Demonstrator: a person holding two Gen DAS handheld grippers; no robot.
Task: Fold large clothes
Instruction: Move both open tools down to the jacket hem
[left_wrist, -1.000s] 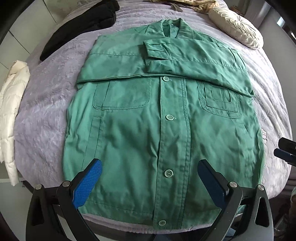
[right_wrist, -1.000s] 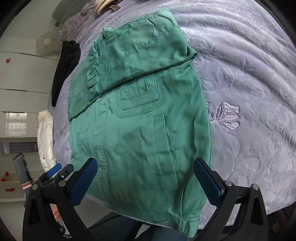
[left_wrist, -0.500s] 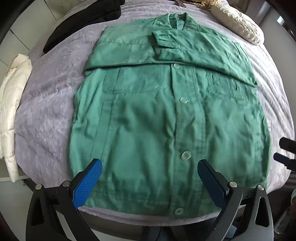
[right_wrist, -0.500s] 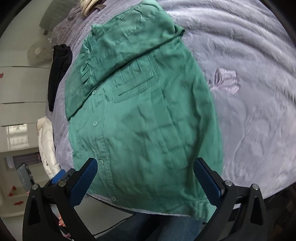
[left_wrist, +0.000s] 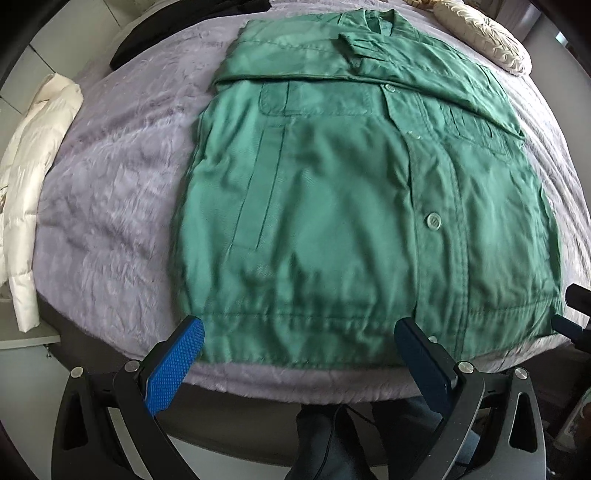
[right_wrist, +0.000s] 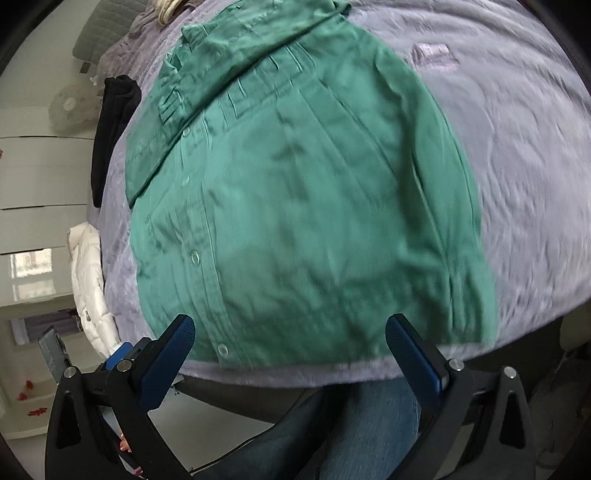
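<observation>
Green jacket (left_wrist: 332, 206) lies flat on the bed (left_wrist: 110, 184), sleeves folded across its chest. We have brought both tongs, left (left_wrist: 299, 354) and right (right_wrist: 290, 349), down to its hem, wide apart and empty, ready to lift it.

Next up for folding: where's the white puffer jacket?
In the left wrist view, the white puffer jacket hangs over the bed's left edge, left of the green jacket.
</observation>
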